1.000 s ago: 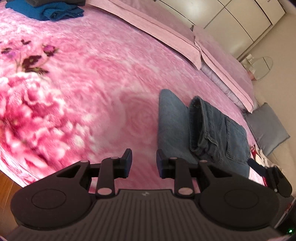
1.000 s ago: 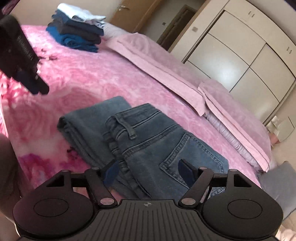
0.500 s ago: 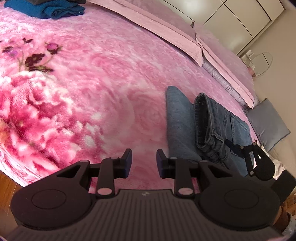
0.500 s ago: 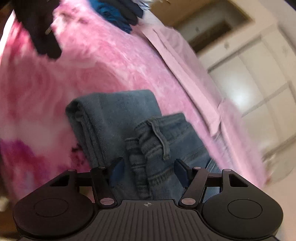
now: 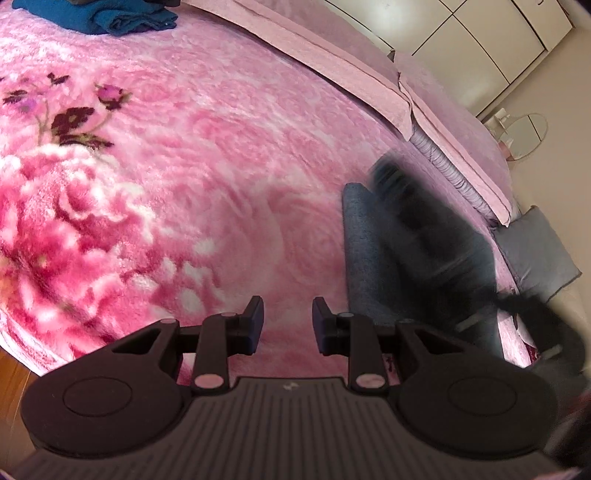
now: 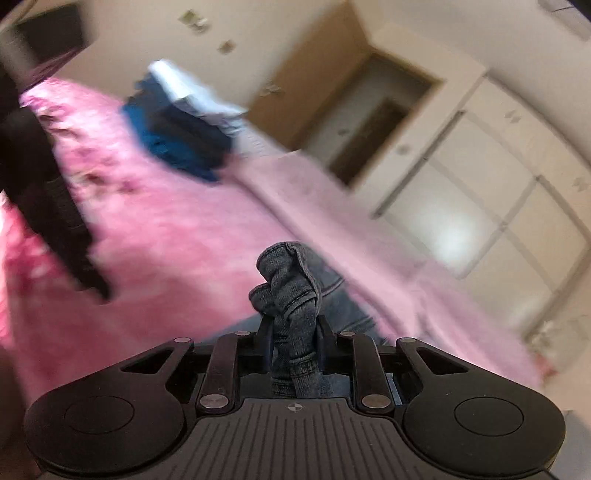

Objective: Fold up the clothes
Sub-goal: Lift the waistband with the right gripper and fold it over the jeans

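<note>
Folded blue jeans (image 5: 364, 258) lie on the pink floral bedspread (image 5: 184, 166) at the right. My right gripper (image 6: 293, 332) is closing, and its pads press on a bunched fold of the jeans (image 6: 291, 280) that sticks up between them. In the left wrist view that gripper is a blurred black shape over the jeans and hides most of them. My left gripper (image 5: 287, 314) hovers over bare bedspread left of the jeans, its jaws apart with nothing between them.
A stack of folded clothes (image 5: 99, 18) sits at the far corner of the bed, also seen as the stack (image 6: 184, 136). Pink pillows (image 5: 332, 62) line the headboard side. A grey cushion (image 5: 535, 251) lies off the bed's right edge. Wardrobe doors (image 6: 498, 177) stand behind.
My right gripper moved forward onto the jeans, its wide jaws came together on a fold of denim, and its view tipped upward. The left gripper barely shifted.
</note>
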Demonstrator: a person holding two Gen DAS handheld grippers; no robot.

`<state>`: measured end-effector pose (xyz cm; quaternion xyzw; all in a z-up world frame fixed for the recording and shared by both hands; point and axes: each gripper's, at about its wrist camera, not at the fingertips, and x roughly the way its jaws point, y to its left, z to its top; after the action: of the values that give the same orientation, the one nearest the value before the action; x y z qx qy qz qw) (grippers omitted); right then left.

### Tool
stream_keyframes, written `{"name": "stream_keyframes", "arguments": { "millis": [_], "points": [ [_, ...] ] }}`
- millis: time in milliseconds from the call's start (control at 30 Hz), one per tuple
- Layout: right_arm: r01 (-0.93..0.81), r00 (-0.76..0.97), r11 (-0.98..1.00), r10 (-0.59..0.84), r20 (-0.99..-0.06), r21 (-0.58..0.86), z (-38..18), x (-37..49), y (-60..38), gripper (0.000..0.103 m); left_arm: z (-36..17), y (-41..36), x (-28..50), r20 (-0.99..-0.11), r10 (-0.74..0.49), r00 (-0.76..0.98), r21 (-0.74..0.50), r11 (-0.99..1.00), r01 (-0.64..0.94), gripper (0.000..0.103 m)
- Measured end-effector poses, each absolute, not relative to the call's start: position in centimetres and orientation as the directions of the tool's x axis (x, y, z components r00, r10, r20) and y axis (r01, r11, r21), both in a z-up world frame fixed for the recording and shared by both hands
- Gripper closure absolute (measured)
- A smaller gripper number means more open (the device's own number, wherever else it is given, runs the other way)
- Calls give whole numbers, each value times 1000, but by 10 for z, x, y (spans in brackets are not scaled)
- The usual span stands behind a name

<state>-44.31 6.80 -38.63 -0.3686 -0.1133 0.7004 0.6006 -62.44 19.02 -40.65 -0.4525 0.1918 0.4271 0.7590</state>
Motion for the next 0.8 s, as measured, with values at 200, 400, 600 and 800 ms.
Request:
{"name": "stream_keyframes", "arguments": {
  "millis": [200, 400, 600, 800],
  "points": [
    [-770, 10, -261, 907, -420, -582, -398, -445, 79, 82, -409, 190, -625, -689, 472, 551, -512, 222, -830, 80],
    [-720, 20, -332, 868, -497, -609, -403, -448, 81, 62, -399, 185, -620, -673, 480, 562, -514, 243, -823, 80],
    [-889, 80, -174, 851, -518, -423, -375, -392, 50, 45, -379, 176, -611, -662, 495, 563, -484, 292, -825, 81],
    [-974, 117, 215, 738, -664, 68, -357, -276, 19, 45, -355, 162, -580, -633, 498, 593, -444, 395, -805, 87]
  ]
}}
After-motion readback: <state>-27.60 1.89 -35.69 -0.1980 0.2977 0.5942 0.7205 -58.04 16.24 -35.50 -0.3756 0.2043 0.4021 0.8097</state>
